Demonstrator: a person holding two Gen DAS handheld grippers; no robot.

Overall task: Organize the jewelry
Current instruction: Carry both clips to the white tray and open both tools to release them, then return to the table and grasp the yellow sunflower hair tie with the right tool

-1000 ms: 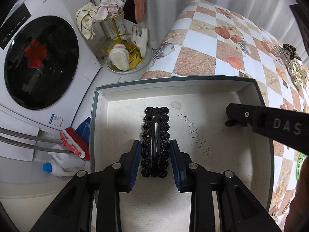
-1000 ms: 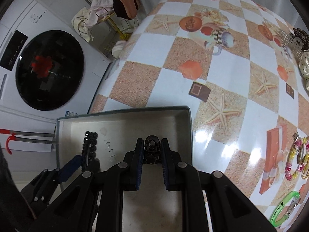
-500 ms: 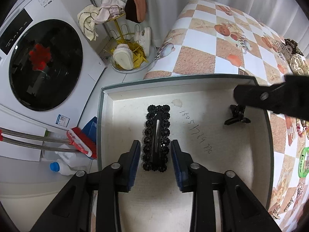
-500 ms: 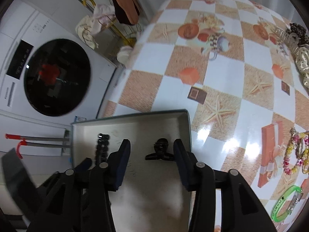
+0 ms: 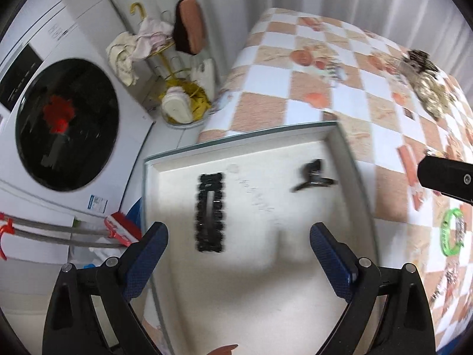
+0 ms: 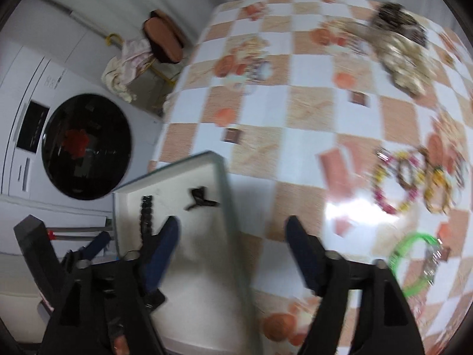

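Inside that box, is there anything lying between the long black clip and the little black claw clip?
Only faint handwritten digits on the box floor between the long clip and the claw clip, seen in the left wrist view.

Table (image 6: 295, 112) covered in orange-and-white checkered cloth. Shallow white tray (image 5: 245, 145) at near-left corner. Green bangle (image 6: 414, 263) near right edge. Beaded bracelets (image 6: 414, 177) beyond it. Blurred heap of pale and dark hair pieces (image 6: 399, 47) at far side, well apart from tray.
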